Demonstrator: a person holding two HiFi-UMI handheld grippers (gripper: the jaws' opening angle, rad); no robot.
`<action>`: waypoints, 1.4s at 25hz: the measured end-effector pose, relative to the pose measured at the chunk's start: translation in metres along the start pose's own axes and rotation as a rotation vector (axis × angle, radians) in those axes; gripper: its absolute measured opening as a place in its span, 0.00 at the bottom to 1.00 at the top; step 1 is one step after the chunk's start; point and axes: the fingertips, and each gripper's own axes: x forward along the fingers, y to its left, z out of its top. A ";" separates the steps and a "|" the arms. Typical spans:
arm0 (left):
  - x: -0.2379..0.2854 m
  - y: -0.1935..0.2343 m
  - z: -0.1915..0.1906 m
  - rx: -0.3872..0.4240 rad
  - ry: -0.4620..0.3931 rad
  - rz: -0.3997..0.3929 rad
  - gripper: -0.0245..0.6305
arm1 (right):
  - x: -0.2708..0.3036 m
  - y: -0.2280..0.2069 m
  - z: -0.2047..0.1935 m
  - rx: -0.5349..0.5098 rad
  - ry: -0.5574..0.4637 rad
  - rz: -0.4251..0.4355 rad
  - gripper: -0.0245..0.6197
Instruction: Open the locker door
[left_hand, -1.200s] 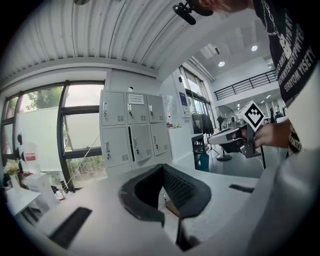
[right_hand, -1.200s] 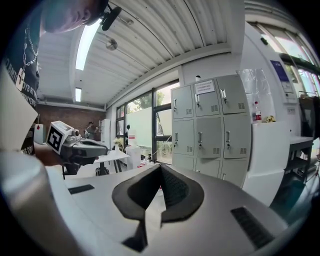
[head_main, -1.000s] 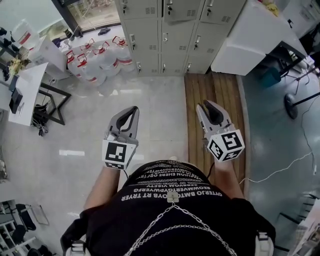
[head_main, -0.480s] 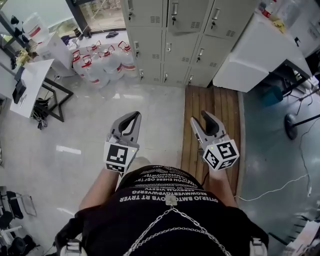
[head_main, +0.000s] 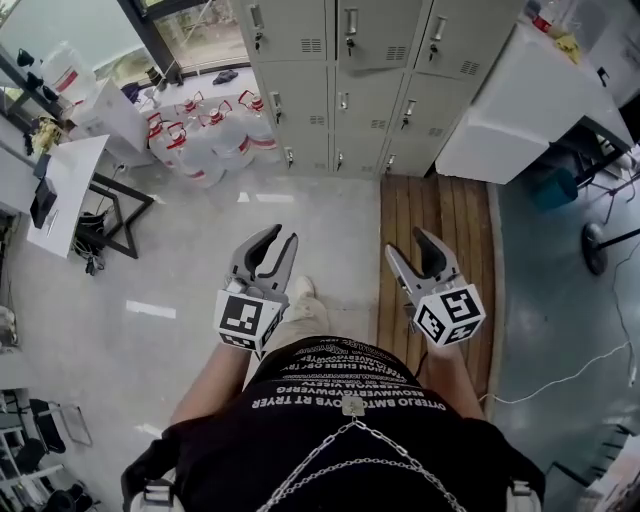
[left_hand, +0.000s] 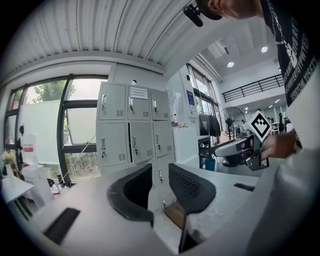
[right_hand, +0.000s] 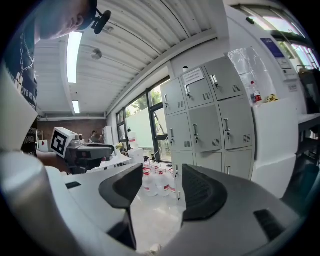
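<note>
A bank of grey lockers with small handles stands ahead, all its doors closed; it also shows in the left gripper view and the right gripper view. My left gripper is held out at waist height, well short of the lockers. Its jaws have just been opening and stand a little apart with nothing between them. My right gripper is level with it over the wooden strip. Its jaws have also just been opening, stand wider, and are empty.
Several large water bottles crowd the floor left of the lockers. A white desk with a black frame stands at the left. A white cabinet adjoins the lockers at the right. A wooden floor strip leads to them. A cable lies at the right.
Both grippers have moved forward toward the lockers, which now look nearer. Both pairs of jaws have opened, the right wider. A shoe now shows between the arms.
</note>
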 end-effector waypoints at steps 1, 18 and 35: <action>0.007 0.006 -0.001 0.002 -0.004 -0.006 0.17 | 0.007 -0.002 0.000 -0.002 0.002 -0.008 0.39; 0.130 0.167 0.021 0.021 -0.068 -0.094 0.22 | 0.157 -0.043 0.051 -0.017 -0.024 -0.174 0.15; 0.197 0.215 0.008 -0.044 -0.071 -0.205 0.04 | 0.236 -0.065 0.077 -0.042 -0.016 -0.180 0.03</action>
